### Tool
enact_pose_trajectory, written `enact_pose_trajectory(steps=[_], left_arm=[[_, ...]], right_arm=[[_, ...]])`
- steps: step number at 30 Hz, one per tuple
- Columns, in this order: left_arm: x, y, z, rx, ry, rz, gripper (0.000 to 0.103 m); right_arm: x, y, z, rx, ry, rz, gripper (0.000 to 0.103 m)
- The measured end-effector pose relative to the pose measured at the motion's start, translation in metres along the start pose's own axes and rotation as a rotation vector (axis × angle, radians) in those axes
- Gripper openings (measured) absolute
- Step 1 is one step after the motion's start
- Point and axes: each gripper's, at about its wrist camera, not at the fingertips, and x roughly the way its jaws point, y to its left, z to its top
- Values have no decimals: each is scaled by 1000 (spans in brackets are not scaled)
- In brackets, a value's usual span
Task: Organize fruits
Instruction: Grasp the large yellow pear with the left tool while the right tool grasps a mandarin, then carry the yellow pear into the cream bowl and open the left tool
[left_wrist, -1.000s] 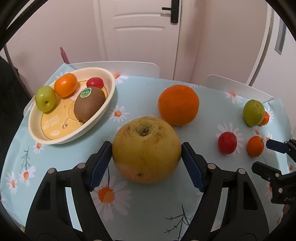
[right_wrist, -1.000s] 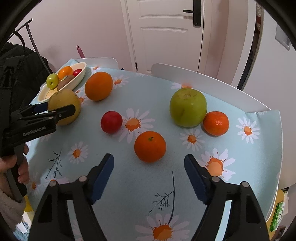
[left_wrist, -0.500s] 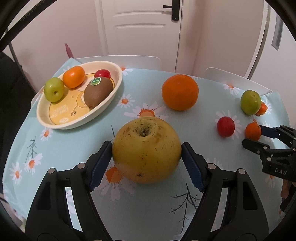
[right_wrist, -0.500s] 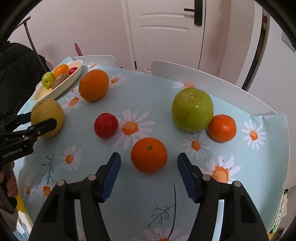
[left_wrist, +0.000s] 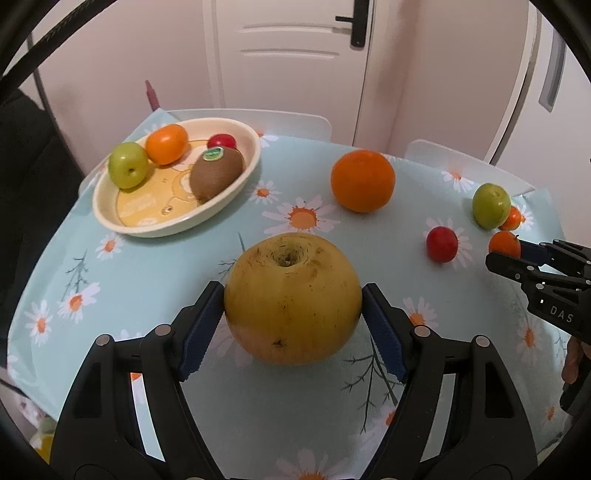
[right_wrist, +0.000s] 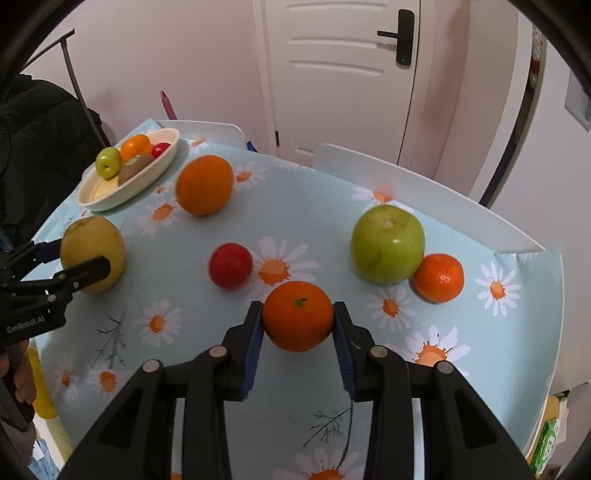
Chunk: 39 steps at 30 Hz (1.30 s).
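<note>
White panelled door (right_wrist: 343, 74) in pinkish walls (right_wrist: 207, 59); white chair (right_wrist: 417, 184).

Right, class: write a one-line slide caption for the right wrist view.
Right gripper shut on a mandarin, the left gripper holding a large yellow fruit near the fruit dish.

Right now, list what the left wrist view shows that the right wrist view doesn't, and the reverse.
Left wrist only: the kiwi's green sticker, and the left tool shut on the yellow pomelo.
Right wrist only: the right tool shut on a mandarin, and the dark coat at left.
Both: the cream dish, big orange, red fruit, green apple.
</note>
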Motion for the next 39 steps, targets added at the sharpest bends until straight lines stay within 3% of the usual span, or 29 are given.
enact_pose_trajectory(steps=[8,19,28,39], left_arm=[[-42,23,14,-31,-44,10,81],[-78,77,45,35,-72,-14,81],[-58,123,75,122,-72,-59,81],[-7,150,99,233,-62,-122,81]], right_arm=[[-28,25,15,-41,-31,31,34],[-56,86,52,-26,-60,26,34],[-46,138,80,25,-63,0,34],[-5,182,107,77,-42,-24,34]])
